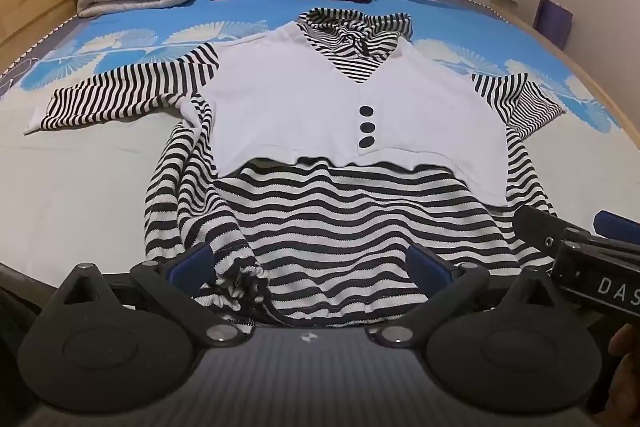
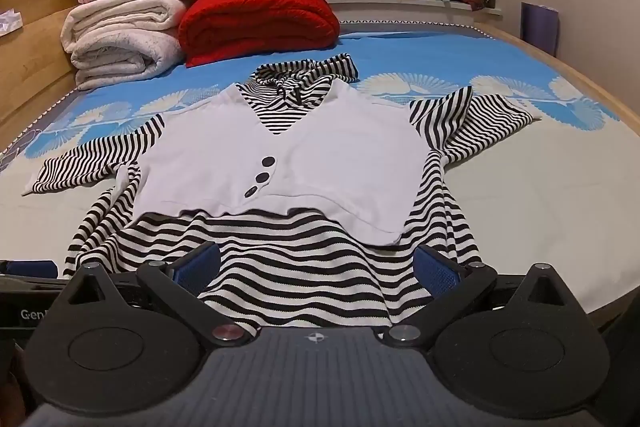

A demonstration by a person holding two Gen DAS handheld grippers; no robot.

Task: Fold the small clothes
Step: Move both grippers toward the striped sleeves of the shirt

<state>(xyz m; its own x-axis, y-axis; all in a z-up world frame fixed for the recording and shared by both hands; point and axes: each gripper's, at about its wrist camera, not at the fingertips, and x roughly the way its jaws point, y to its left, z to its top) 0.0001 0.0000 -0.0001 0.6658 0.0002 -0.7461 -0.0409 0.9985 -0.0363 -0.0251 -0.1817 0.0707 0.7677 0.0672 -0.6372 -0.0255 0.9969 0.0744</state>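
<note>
1. Left gripper (image 1: pixel 310 267): fingers spread wide, blue pads (image 1: pixel 192 265) either side of the near hem (image 1: pixel 320 291) of the dress (image 1: pixel 340 219). Nothing is clamped; whether the pads touch the cloth cannot be told.
2. Right gripper (image 2: pixel 316 267): likewise wide open over the hem further right, holding nothing. In the left view it shows at the right edge, just beside the dress's near right corner.
3. Dress: lies face up on the bed (image 2: pixel 540 195), spread roughly flat, hem near, hood (image 2: pixel 308 71) far. The near left hem is bunched around a knotted cord (image 1: pixel 244 285). The left sleeve (image 1: pixel 120 99) lies out flat; the right sleeve (image 2: pixel 472 119) is doubled over itself.
4. Step in hand, as judged: taking the hem to begin a fold. Each gripper should close on both cloth layers near a corner, not mid-hem, so the edge lifts straight.
5. Advice: smooth the bunched left hem and the right sleeve first, or creases get folded in.
6. Far: towels (image 2: pixel 120 39) and a red blanket (image 2: pixel 260 23), well apart from the dress.
</note>
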